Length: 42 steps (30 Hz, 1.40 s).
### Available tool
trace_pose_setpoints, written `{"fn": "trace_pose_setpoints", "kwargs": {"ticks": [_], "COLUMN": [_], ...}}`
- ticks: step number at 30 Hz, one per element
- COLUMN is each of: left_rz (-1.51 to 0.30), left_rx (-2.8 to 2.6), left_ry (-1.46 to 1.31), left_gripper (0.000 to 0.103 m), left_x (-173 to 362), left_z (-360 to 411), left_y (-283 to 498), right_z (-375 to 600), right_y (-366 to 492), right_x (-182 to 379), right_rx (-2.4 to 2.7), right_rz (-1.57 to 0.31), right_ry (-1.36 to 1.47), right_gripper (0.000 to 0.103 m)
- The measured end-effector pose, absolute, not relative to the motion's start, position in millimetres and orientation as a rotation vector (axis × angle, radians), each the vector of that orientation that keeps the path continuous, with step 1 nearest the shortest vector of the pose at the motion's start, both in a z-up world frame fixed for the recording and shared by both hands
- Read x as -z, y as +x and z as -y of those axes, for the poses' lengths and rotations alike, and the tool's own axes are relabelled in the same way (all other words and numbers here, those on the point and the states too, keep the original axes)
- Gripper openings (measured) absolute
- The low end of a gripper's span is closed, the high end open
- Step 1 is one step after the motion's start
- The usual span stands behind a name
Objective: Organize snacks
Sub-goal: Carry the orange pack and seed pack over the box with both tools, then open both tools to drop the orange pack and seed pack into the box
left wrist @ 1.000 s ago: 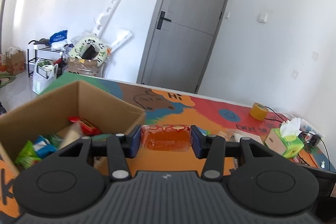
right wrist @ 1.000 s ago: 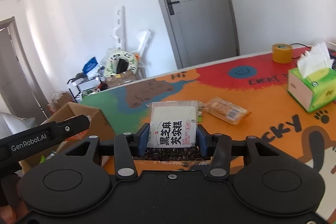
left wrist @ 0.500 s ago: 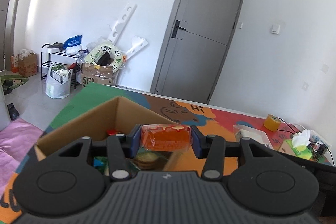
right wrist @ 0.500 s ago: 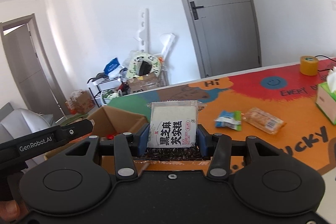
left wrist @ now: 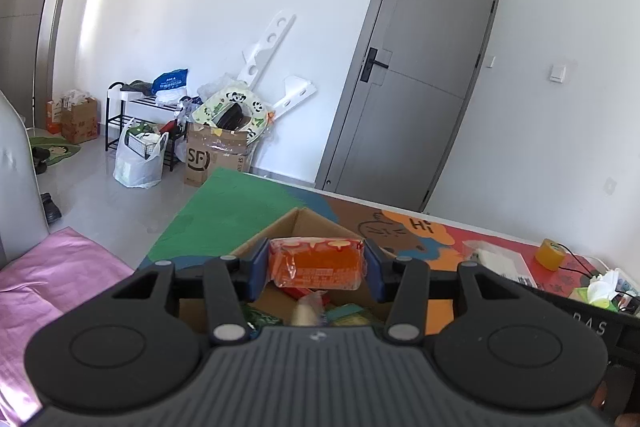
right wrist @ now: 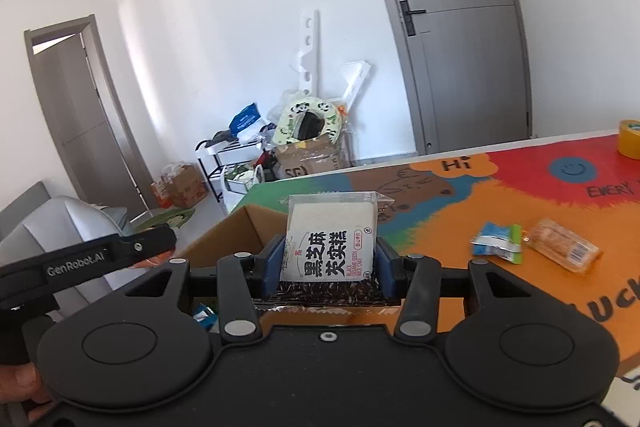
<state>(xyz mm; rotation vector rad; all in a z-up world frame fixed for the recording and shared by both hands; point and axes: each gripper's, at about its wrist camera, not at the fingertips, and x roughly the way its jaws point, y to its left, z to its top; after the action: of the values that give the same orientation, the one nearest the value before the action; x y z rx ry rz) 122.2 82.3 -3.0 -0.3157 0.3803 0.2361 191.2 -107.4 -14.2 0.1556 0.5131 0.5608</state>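
The left tongs [left wrist: 316, 263] are clamping one orange packet [left wrist: 317, 262] over the open box [left wrist: 276, 227], which is sitting at the tabletop's [right wrist: 520, 211] green corner, and the right tongs [right wrist: 329, 261] are clamping one white rice-cake packet [right wrist: 331, 235] just beside that box. Two more snacks, a blue packet [right wrist: 498, 242] and an orange bar [right wrist: 564, 245], are lying side by side on the colourful tabletop, with one tape roll [right wrist: 629, 139] sitting near its far edge. Behind it, one grey door [left wrist: 412, 99] is standing shut in a white-walled room.

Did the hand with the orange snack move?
Yes. The left gripper with the orange snack swung left across the table to the cardboard box.
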Motion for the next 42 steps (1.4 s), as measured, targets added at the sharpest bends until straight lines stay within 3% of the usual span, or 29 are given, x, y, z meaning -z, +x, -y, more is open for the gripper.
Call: {"fn": "trace_pose_setpoints", "kwargs": {"ticks": [12,18,31,33,35,42], "left_rz": [-0.426,-0.431,-0.411,-0.412,-0.416,-0.428], "left_rx": [-0.225,-0.241,-0.325,-0.333,-0.341,-0.334], "left_ry": [-0.359,-0.390,-0.426,-0.429,-0.431,-0.417], "left_gripper": [0.050,0.070,0.071,0.072,0.072,0.078], "left_x": [13,12,7,7,7,6], "left_z": [-109,-126,-168,-170,-173,-166], "left_y": [145,145,123,121,120,116], "right_z": [72,56,3,-1,-2,18], "right_y": [205,212,216,217,217,213], "right_x": [10,11,7,4,2,0], "right_rx": [-0.602,-0.607,-0.671,-0.687,-0.717,-0.669], "right_rz": [-0.531,-0.552,-0.582,-0.585,-0.583,-0.586], "right_ry": [0.114,0.103,0.075,0.082,0.105,0.119], "right_gripper": [0.047,0.047,0.047,0.050,0.065,0.066]}}
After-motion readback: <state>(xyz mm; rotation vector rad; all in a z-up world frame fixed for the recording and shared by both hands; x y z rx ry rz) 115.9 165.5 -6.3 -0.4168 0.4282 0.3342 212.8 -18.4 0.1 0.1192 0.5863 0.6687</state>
